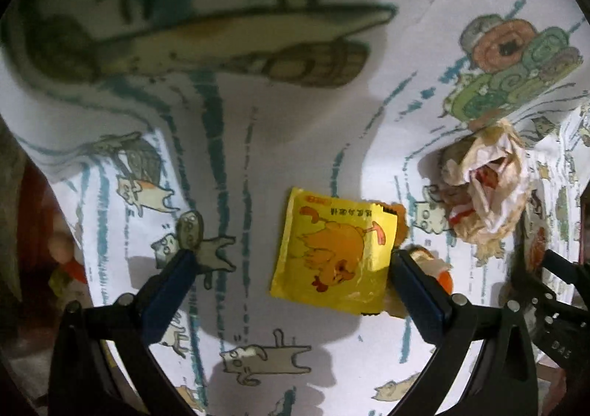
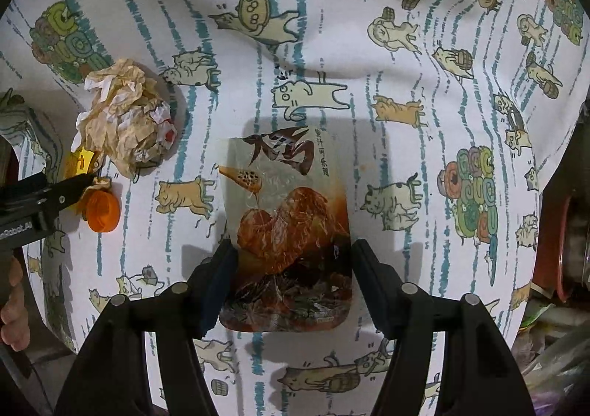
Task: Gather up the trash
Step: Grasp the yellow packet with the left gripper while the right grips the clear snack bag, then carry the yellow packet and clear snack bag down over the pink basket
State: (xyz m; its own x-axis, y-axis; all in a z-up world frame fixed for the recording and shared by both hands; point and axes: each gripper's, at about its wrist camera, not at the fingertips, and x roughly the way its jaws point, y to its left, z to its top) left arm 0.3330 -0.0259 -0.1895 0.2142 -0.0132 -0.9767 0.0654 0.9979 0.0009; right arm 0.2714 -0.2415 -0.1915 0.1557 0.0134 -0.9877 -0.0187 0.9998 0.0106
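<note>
Black fingers of the right claw are aimed straight down, spread wide astride a glossy snack packet printed with glazed meat, lying flat on the cat-patterned worktop cloth, its long axis running away from the claw. The left claw is held wide over a yellow sachet.

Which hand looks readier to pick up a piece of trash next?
Probably the right. The right gripper straddles the meat snack packet, one finger at each side. The left gripper is open above the yellow sachet, off-centre.
</note>
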